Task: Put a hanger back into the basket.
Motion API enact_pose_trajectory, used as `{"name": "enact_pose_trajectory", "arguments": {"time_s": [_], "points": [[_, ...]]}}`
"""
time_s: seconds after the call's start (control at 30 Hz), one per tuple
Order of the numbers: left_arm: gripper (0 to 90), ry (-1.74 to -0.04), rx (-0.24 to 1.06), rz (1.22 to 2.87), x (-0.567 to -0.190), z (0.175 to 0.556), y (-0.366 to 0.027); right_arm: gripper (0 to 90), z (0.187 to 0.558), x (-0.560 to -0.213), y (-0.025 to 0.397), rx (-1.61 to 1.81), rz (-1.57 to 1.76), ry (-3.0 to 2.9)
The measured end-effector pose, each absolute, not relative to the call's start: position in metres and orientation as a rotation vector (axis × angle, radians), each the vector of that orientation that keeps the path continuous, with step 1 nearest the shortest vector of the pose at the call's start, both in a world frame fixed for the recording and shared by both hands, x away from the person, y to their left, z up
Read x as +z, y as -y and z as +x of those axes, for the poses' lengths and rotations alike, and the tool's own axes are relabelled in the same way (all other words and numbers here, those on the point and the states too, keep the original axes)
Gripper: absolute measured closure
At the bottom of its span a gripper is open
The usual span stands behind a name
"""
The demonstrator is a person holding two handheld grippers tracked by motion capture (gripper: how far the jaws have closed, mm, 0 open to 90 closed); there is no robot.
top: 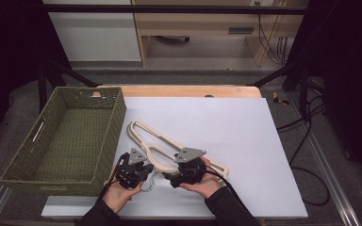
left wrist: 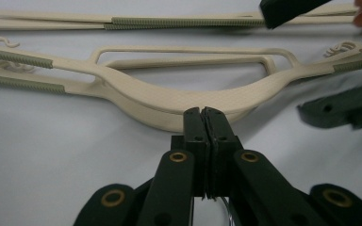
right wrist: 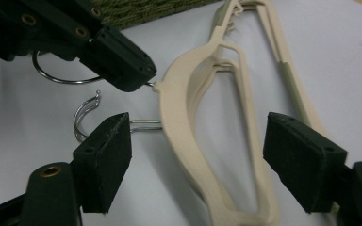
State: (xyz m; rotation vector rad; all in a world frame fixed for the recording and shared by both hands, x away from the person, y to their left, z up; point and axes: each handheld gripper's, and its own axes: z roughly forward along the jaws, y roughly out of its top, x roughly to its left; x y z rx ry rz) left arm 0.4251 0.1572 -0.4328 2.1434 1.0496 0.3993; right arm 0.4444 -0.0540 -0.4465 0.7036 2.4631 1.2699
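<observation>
High view looks down on a white sheet (top: 226,136) covering a wooden tabletop (top: 188,90), with a green woven basket (top: 108,136) at its left edge and two cream hangers (top: 162,140) lying stacked near the front middle. No brand or writing can be read anywhere; the raised marks on the hangers' arms in the left gripper view are too small to make out.

The left gripper (top: 133,173) sits at the hangers' hook end, and the right gripper (top: 185,172) is just beside it. Left gripper view shows its fingers (left wrist: 195,127) pressed together right at the neck of a hanger, though what they pinch is hidden there. Right gripper view settles it: those fingers are clamped on the wire stem of one metal hook (right wrist: 56,75), while the right gripper's own fingers (right wrist: 106,157) stand wide, straddling the hangers' shoulders, the second hook (right wrist: 87,113) lying free.

Beyond the tabletop are grey floor, pale cabinets and trailing black cables.
</observation>
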Motion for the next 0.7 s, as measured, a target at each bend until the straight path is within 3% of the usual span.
{"name": "enact_pose_trajectory", "arguments": {"time_s": [0.17,0.27,0.47,0.7], "points": [[88.6,-1.043,0.405,2.144,-0.431,0.424,-0.157,34.2,0.444,-0.452,0.038,1.201,0.649,-2.477],[88.6,-1.041,0.405,2.141,-0.429,0.424,-0.157,50.1,0.445,-0.457,0.032,1.125,0.615,-2.501],[88.6,-1.037,0.398,2.138,-0.427,0.423,-0.157,66.4,0.446,-0.461,0.030,1.070,0.573,-2.524],[88.1,-1.018,0.398,2.138,-0.425,0.422,-0.157,69.7,0.445,-0.461,0.031,1.063,0.515,-2.519]]}}
